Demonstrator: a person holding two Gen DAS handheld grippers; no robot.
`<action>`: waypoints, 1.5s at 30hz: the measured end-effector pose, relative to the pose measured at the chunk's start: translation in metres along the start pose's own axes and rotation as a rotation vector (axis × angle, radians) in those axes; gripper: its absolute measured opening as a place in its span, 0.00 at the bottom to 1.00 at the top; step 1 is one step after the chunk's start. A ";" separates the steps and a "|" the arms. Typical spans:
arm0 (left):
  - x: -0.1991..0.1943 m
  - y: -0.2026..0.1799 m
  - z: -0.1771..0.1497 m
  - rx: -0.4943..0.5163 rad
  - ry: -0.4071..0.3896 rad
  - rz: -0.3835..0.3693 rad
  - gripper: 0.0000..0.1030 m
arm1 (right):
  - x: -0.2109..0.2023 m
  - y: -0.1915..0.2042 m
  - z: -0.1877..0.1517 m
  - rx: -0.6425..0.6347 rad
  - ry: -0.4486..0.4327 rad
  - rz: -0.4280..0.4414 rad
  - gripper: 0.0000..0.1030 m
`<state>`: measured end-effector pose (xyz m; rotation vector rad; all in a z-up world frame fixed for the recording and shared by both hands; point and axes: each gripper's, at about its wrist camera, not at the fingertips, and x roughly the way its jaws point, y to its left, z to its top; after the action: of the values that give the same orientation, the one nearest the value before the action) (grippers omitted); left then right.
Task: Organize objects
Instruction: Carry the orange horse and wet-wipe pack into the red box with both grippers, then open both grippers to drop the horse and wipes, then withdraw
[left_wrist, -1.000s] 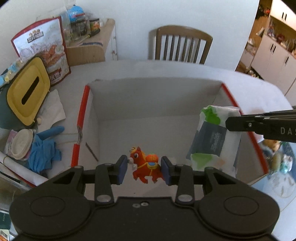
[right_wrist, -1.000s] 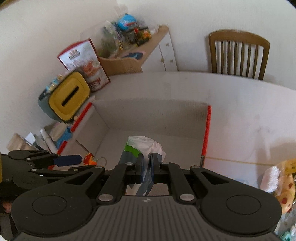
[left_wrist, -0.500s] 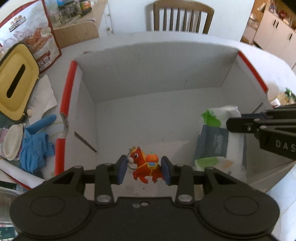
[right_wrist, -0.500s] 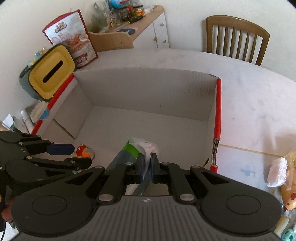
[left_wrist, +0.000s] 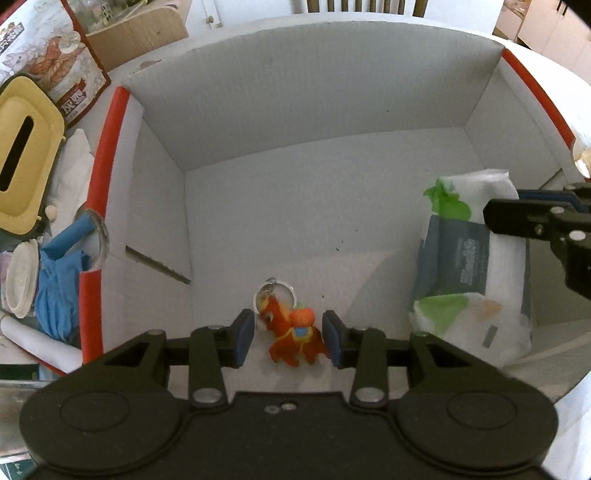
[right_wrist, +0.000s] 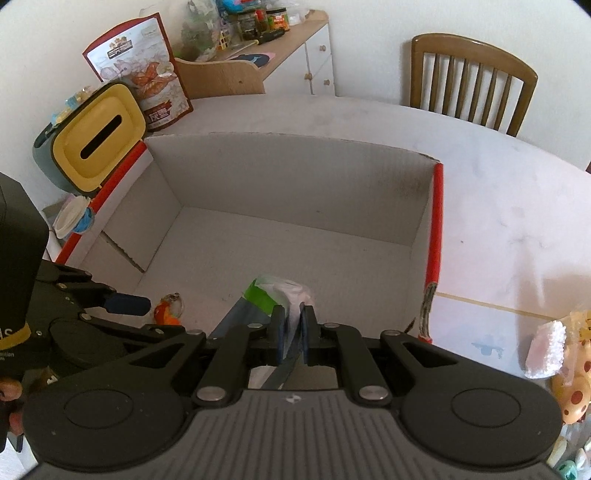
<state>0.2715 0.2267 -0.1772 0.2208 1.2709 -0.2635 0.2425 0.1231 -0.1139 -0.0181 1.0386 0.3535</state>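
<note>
Both grippers are down inside the box (left_wrist: 332, 110), which fills the middle of each view. The left gripper (left_wrist: 288, 338) has its pads spread, with gaps on either side of the toy horse (left_wrist: 291, 336), which seems to lie loose on the box floor at lower centre, its key ring (left_wrist: 274, 295) flat just beyond it. The right gripper (right_wrist: 291, 332) pinches the wipes pack (right_wrist: 284, 295) by its wrapper; in the left view the pack sits at the right side of the box, seemingly resting on the floor. So the horse looks delivered and the pack nearly so. More clutter waits on the table (right_wrist: 498, 184): toys (right_wrist: 569, 373) at the right edge, a blue glove (left_wrist: 55, 291) at the left.
</note>
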 end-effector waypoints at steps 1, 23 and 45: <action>0.000 0.000 0.000 0.002 0.000 0.001 0.41 | -0.001 0.000 0.000 0.001 0.002 -0.003 0.09; -0.035 0.009 -0.027 -0.036 -0.122 -0.069 0.66 | -0.022 -0.004 -0.001 -0.007 0.013 -0.027 0.28; -0.105 -0.025 -0.031 -0.051 -0.326 -0.112 0.80 | -0.123 -0.031 -0.028 0.005 -0.182 0.097 0.62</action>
<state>0.2069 0.2196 -0.0853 0.0584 0.9659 -0.3480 0.1727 0.0543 -0.0291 0.0678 0.8622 0.4332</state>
